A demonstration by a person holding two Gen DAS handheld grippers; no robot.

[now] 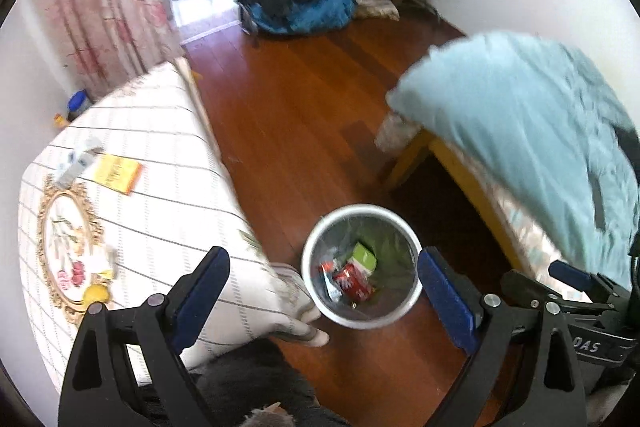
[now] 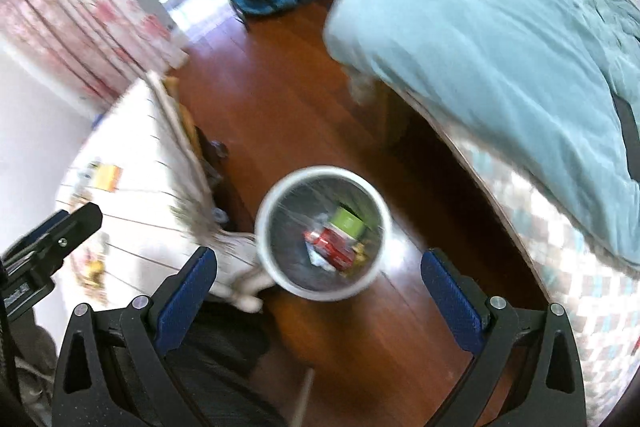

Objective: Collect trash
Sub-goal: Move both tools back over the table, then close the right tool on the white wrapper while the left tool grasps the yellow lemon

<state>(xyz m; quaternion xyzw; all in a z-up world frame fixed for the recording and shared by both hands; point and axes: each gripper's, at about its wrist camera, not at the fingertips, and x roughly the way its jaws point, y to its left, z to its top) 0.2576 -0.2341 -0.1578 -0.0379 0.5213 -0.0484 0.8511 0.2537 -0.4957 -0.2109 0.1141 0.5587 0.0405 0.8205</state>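
**Both grippers over the bin, jaws wide and empty**

Your left gripper [image 1: 324, 291] and right gripper [image 2: 319, 285] both hang above the bin [image 1: 320, 307], jaws spread wide with nothing between them. The bin stands on the wooden floor [image 1: 296, 115], just beside the corner of the desk [image 1: 160, 155], and holds a red pack [image 1: 354, 281], a green box [image 1: 364, 257] and some wrappers.

Your left view alone shows the desk top sharply: a yellow book [image 1: 117, 173], a white box [image 1: 76, 159] and a yellow ball [image 1: 96, 294] near the edge closest to you. Your right view is blurred there, but shows more of the bed [image 2: 500, 39] with its blue quilt, and the underside of the desk.

Open floor runs between desk and bed towards a blue bag [image 1: 308, 11].
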